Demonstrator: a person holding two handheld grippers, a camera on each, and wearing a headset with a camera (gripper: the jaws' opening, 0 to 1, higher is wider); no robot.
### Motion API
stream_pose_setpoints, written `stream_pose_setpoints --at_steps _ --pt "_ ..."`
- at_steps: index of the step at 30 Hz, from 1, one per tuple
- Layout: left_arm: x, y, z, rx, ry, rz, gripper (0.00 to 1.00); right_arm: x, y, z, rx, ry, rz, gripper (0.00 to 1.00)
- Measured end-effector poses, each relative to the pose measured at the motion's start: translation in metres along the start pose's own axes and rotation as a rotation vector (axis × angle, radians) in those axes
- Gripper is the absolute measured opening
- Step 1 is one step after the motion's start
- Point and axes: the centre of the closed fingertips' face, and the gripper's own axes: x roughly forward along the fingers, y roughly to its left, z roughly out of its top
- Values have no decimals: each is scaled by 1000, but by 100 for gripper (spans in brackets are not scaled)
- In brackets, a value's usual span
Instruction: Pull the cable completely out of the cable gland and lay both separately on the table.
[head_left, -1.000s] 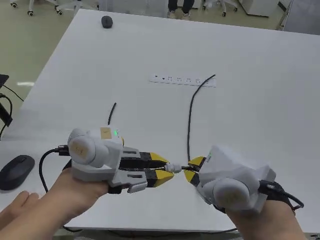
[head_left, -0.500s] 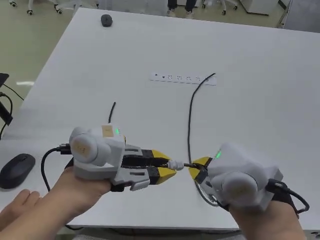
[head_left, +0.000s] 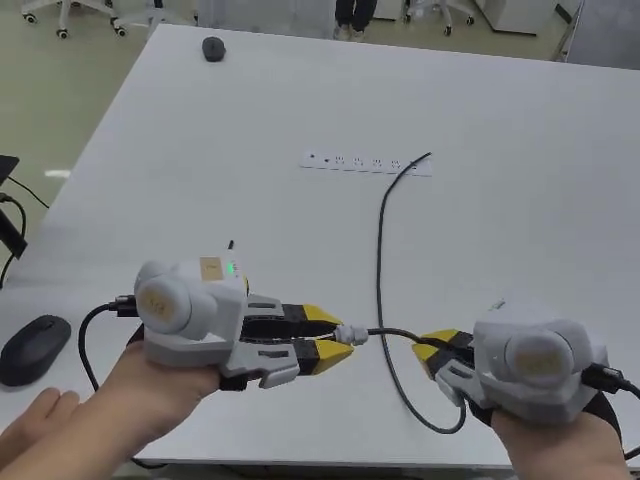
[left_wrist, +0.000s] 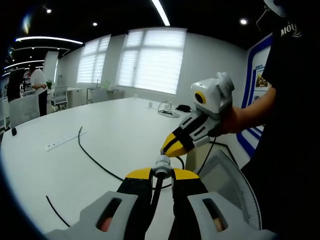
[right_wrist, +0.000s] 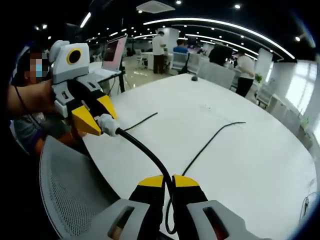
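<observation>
The wide white table (head_left: 250, 120) carries most of the long black cable (head_left: 379, 250). It runs from the flat white power strip (head_left: 366, 161) at twelve o'clock down toward the person and makes a loose loop near the table edge at five o'clock. From there it rises into the right gripper (head_left: 428, 350), whose yellow-tipped jaws are pressed together on it. In the right gripper view the cable (right_wrist: 145, 150) passes straight between them. The left gripper (head_left: 338, 336), at nine o'clock from the right one, pinches the small white plastic cable gland (head_left: 350, 334) at the very tips of its jaws. Both grippers are above the table, with a short free stretch of cable between them. In the left gripper view a piece of cable goes behind the gland (left_wrist: 162, 164) and down between the jaws, so I judge that the cable is not yet fully out. The pulling seems to be about halfway, and laying the two parts separately on the table has not begun. A dark computer mouse (head_left: 35, 348) lies at nine o'clock, well apart from the work. As for writing, I can read only the white letters "MOU" on the person's black shirt (left_wrist: 292, 31) at one o'clock in the left gripper view, where the rest is cut off. The marks on the power strip are too small to read.
</observation>
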Motion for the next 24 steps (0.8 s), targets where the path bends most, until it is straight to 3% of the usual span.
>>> stream_pose_setpoints --at_steps 15,24 --pt "6 -3 -5 3 26 4 15 6 -38 -52 364 44 -53 0" --pt "8 -3 -9 -14 33 10 15 5 -38 -53 345 30 -52 2"
